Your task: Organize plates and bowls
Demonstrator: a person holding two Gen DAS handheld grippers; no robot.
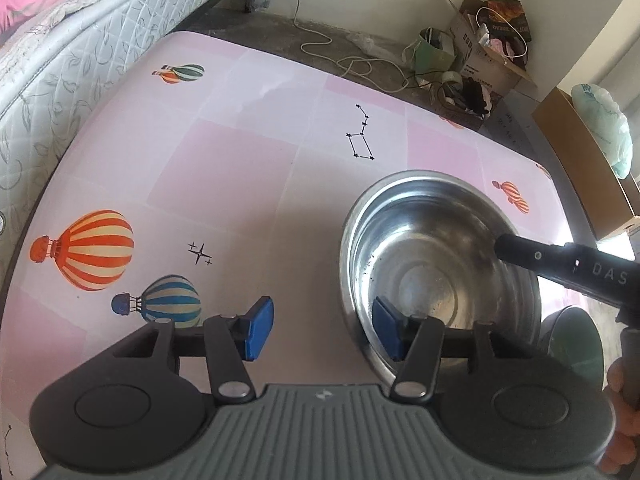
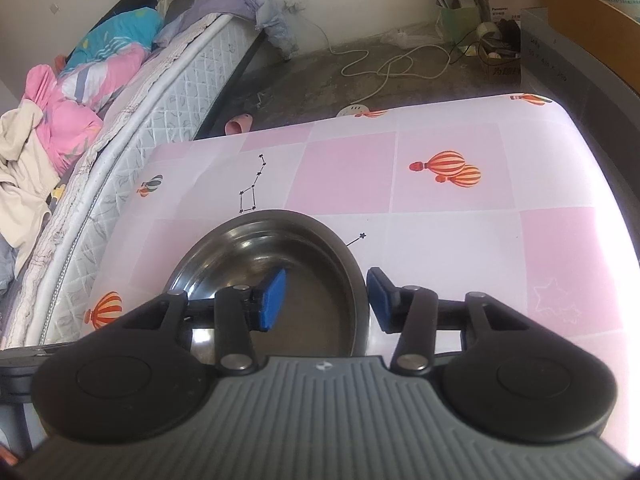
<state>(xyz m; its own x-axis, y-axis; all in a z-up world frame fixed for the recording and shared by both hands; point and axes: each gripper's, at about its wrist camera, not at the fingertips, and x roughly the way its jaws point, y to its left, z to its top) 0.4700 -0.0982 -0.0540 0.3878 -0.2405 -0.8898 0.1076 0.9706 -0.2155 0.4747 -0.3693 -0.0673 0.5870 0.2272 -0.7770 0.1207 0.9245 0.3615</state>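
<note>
On a pink balloon-print table [image 1: 224, 152], the left gripper [image 1: 320, 330] stands partly open astride the near-left rim of a steel bowl [image 1: 432, 256], gripping nothing. The right gripper [image 2: 328, 300], likewise parted and empty, straddles the bowl's right rim.

Each claw [image 1: 318, 330] has black linkage arms, silver rivets, blue pads [image 1: 256, 332] and a ribbed grey base.

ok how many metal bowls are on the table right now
1, as far as shows: a steel bowl at the table's near edge, between the two tools. Others may sit out of view.
</note>
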